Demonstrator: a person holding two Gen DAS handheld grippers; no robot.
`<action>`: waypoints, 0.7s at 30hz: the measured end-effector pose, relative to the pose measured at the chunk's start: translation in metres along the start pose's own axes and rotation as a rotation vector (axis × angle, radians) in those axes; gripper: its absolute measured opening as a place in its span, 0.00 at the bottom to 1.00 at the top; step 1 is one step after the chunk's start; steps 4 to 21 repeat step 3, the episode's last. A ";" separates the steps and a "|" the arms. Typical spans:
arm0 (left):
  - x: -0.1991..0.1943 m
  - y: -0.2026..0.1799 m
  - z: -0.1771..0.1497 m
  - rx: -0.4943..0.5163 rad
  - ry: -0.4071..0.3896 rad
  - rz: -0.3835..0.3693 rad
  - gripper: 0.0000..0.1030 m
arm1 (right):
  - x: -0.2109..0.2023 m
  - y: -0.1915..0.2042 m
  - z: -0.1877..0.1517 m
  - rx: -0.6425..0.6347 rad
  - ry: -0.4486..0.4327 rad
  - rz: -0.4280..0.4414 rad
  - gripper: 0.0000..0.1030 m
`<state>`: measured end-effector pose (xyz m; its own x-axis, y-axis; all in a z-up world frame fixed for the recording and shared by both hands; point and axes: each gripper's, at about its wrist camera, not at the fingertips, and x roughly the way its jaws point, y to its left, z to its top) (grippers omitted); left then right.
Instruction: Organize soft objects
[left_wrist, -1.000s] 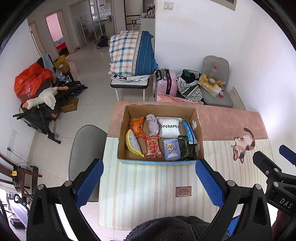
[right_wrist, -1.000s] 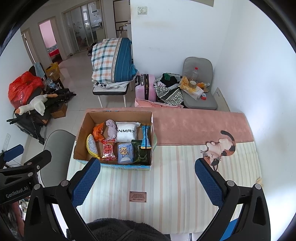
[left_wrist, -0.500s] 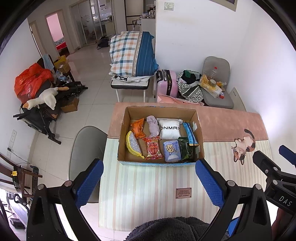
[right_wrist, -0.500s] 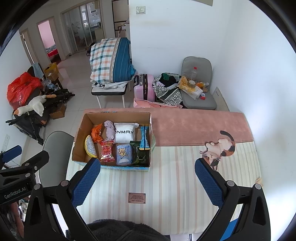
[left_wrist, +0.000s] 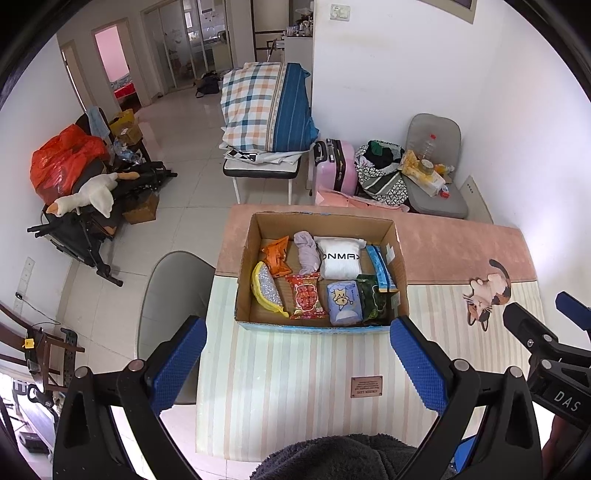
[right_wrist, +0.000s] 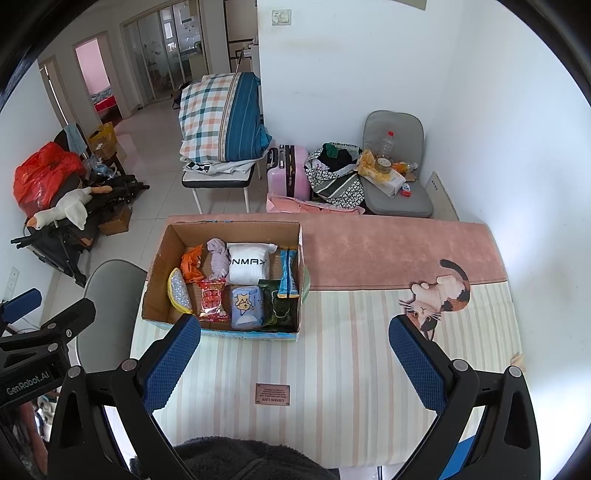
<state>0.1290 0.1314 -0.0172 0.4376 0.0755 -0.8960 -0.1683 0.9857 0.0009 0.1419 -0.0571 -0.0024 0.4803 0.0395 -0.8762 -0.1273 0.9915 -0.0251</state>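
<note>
Grippers both hover above the near part of the table, pointed forward and down at the box. Left gripper: blue-padded fingers spread wide, nothing between them; it sits roughly in line with the box, whose near wall lies just beyond the fingertips. Right gripper: fingers equally wide apart, empty; its left finger overlaps the box's near left corner in view, but contact cannot be confirmed. Each gripper shows at the edge of the other's view, so the two are held side by side and apart. Box is open-topped cardboard, standing upright on the striped mat toward the left side of the table, its far end over the pink cloth. Contents, all lying flat inside: white pouch at the back, lilac roll beside it, orange packet at back left, yellow pouch along the left wall, red packet, blue tissue pack, green packet, and a blue packet against the right wall. Dark fleece sleeve fills the bottom edge of both views.
</note>
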 end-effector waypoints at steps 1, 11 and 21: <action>0.000 0.000 0.000 -0.001 0.000 0.000 0.99 | 0.002 0.000 -0.001 -0.001 0.001 0.000 1.00; 0.001 0.000 0.001 0.001 0.002 -0.003 0.99 | 0.002 0.000 -0.001 0.000 0.000 0.001 1.00; 0.001 0.000 0.001 0.001 0.002 -0.003 0.99 | 0.002 0.000 -0.001 0.000 0.000 0.001 1.00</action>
